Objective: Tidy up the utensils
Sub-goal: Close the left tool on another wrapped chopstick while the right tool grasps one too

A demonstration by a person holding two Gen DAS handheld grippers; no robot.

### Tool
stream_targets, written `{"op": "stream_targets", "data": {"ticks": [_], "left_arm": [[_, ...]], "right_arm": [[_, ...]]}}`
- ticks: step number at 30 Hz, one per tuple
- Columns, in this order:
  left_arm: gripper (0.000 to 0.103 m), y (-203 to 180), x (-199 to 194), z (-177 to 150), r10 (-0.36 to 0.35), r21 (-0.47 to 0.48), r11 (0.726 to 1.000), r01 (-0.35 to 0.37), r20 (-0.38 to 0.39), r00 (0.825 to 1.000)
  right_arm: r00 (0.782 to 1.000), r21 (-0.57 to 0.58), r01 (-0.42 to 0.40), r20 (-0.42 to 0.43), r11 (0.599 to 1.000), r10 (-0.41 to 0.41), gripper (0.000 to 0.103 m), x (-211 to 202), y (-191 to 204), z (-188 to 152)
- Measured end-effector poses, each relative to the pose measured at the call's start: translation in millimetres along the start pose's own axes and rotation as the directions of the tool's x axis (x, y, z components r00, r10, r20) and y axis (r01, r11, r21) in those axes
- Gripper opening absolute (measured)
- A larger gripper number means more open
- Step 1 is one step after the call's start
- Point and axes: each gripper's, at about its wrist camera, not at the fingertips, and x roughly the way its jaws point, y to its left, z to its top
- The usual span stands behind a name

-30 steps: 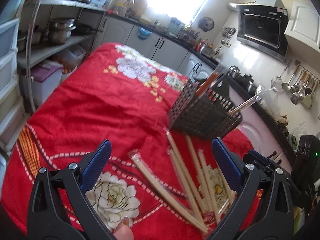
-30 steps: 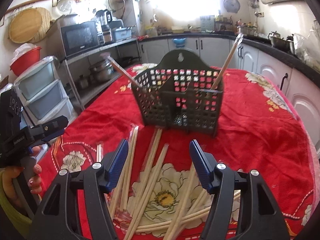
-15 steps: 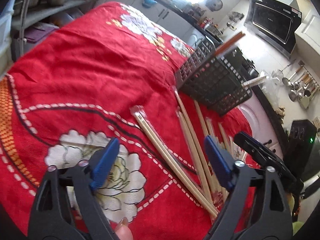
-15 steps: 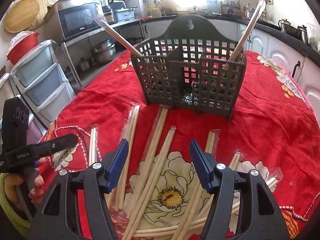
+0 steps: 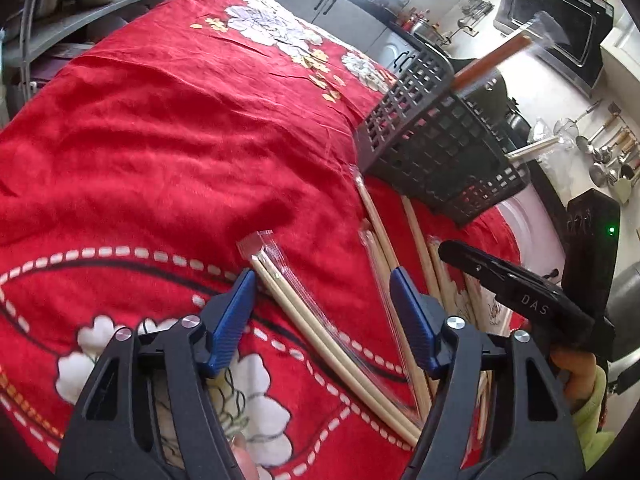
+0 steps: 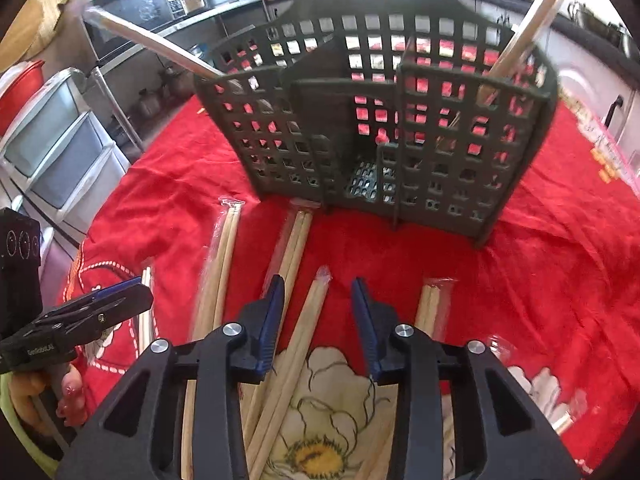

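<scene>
Left wrist view: right tool reads "DAS".

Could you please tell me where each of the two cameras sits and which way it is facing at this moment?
Left wrist: rides the left gripper, looking down its open fingers at a wrapped chopstick pair on the red tablecloth; the right gripper shows at right.
Right wrist: rides the right gripper, open over another wrapped pair, facing the dark utensil basket; the left gripper shows at left.
Shared: basket, tablecloth, loose chopsticks.
</scene>
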Motion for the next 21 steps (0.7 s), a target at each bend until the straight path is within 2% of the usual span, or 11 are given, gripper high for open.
{"op": "stream_targets", "data": {"ticks": [3,6,11,14,16,21], "left_arm": [[0.053,2.2,3.8,5.9,0.007,-0.011,1.0,-0.007,0.005,1.0],[0.046,3.7,6.3,9.3,0.018,-0.015,1.0,-0.018,0.011,1.0],[0.041,3.3,12.6,17.7,0.047,-0.01,0.999,-0.046,0.019,0.999],[0.026,3.1,15.7,20.7,0.083,-0.004,0.997,-0.083,0.03,0.996],[0.012,8.0,17.4,22.9,0.102,-0.015,0.995,-0.102,0.037,0.994],[0.007,20.2,15.2,24.9,0.053,-0.064,0.997,-0.05,0.041,0.998]], "right_arm": [[0.999,0.029,-0.024,-0.033,0.999,0.025,0.026,10.0,-5.0,1.9],[0.999,0.045,-0.033,-0.028,0.998,0.034,0.021,11.8,-7.8,0.1],[0.999,0.051,-0.041,-0.025,0.998,0.043,0.015,13.7,-10.5,-1.3],[0.999,0.055,-0.048,-0.014,0.997,0.049,0.013,13.5,-12.2,-2.8],[0.998,0.071,-0.063,-0.004,0.995,0.064,0.01,10.8,-14.0,-3.5],[0.994,0.098,-0.105,0.048,0.99,0.101,0.007,-7.8,-20.2,-8.8]]}}
